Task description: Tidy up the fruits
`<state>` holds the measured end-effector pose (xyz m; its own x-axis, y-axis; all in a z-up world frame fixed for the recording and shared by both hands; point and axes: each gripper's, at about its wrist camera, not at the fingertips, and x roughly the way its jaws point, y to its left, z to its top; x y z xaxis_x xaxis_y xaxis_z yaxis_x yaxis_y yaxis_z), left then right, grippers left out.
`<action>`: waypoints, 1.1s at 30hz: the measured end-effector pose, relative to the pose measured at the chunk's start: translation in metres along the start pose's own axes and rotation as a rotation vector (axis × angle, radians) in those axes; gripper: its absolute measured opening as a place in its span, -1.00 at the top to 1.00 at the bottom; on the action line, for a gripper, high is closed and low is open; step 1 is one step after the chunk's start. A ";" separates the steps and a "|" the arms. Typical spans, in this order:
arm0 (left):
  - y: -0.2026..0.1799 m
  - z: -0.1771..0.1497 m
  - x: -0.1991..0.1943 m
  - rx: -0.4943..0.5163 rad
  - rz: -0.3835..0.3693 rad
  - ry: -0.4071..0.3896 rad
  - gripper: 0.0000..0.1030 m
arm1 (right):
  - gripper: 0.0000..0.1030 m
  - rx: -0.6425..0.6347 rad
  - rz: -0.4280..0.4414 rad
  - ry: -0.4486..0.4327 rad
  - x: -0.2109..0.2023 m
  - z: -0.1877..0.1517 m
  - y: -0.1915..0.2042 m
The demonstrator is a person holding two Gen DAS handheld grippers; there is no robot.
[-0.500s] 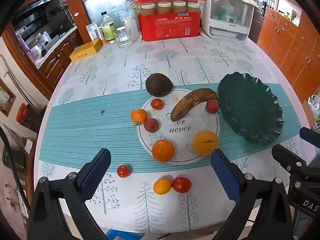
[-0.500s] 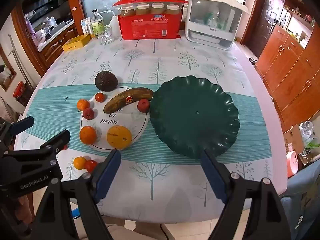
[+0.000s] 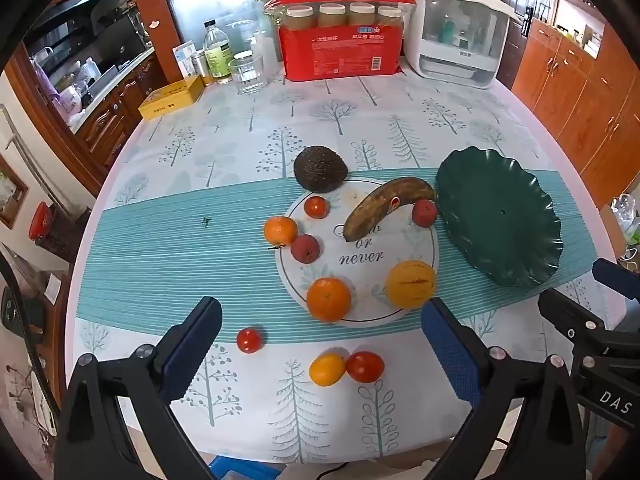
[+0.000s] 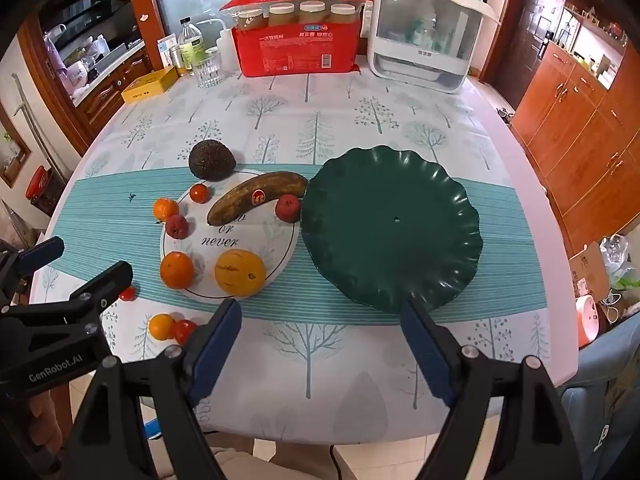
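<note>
Left gripper [image 3: 320, 328] and right gripper [image 4: 322, 330]: jaws wide apart, empty, above the tabletop's near edge. Fruit scattered on and around the white mat [image 3: 384, 280] mid-table; green plate [image 4: 390, 224] bare, toward the right edge.

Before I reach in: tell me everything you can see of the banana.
The banana is overripe, its peel mostly brown with dull yellow patches, and has a small red sticker near the middle. It lies flat and slanted across the far part of the white round mat, one tip near the green plate. A small red fruit sits beside it; contact is unclear.
</note>
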<state>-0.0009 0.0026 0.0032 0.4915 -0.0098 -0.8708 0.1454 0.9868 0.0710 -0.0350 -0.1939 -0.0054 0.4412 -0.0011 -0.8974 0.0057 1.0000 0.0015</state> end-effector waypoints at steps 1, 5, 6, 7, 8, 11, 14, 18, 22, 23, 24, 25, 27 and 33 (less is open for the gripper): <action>0.005 0.001 0.001 -0.002 -0.003 0.004 -0.93 | -0.60 0.004 -0.002 0.000 -0.003 0.000 0.003; 0.009 0.002 0.001 -0.008 0.003 0.011 -0.93 | -0.60 -0.007 -0.003 -0.004 -0.005 0.000 0.008; 0.010 0.002 0.001 -0.011 0.006 0.010 -0.93 | -0.60 -0.009 -0.005 -0.005 -0.005 0.000 0.008; 0.011 0.003 0.000 -0.017 0.011 0.008 -0.93 | -0.60 -0.011 -0.006 -0.006 -0.005 0.000 0.009; 0.013 0.003 0.001 -0.022 0.013 0.008 -0.93 | -0.60 -0.012 -0.007 -0.006 -0.005 0.000 0.010; 0.016 0.004 0.000 -0.034 0.007 0.009 -0.93 | -0.60 -0.012 -0.007 -0.006 -0.005 0.000 0.010; 0.015 0.005 -0.002 -0.032 0.022 -0.004 -0.93 | -0.60 -0.015 -0.008 -0.009 -0.005 0.002 0.010; 0.015 0.008 -0.004 -0.042 0.011 -0.008 -0.93 | -0.60 -0.018 -0.010 -0.015 -0.006 0.003 0.011; 0.017 0.008 -0.001 -0.055 -0.001 0.010 -0.93 | -0.60 -0.017 -0.011 -0.015 -0.006 0.003 0.011; 0.016 0.007 0.000 -0.057 -0.003 0.015 -0.93 | -0.60 -0.016 -0.011 -0.016 -0.006 0.003 0.010; 0.016 0.007 0.001 -0.059 -0.005 0.021 -0.93 | -0.60 -0.015 -0.011 -0.016 -0.006 0.004 0.010; 0.015 0.006 0.002 -0.060 -0.006 0.026 -0.93 | -0.60 -0.014 -0.010 -0.015 -0.006 0.004 0.010; 0.014 0.004 0.003 -0.059 -0.010 0.033 -0.93 | -0.60 -0.015 -0.009 -0.012 -0.006 0.003 0.009; 0.010 -0.001 0.005 -0.047 -0.012 0.048 -0.93 | -0.60 -0.013 -0.004 -0.008 -0.005 0.001 0.008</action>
<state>0.0022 0.0125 -0.0011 0.4483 -0.0146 -0.8938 0.1097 0.9932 0.0388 -0.0367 -0.1861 -0.0003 0.4484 -0.0052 -0.8938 -0.0044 1.0000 -0.0080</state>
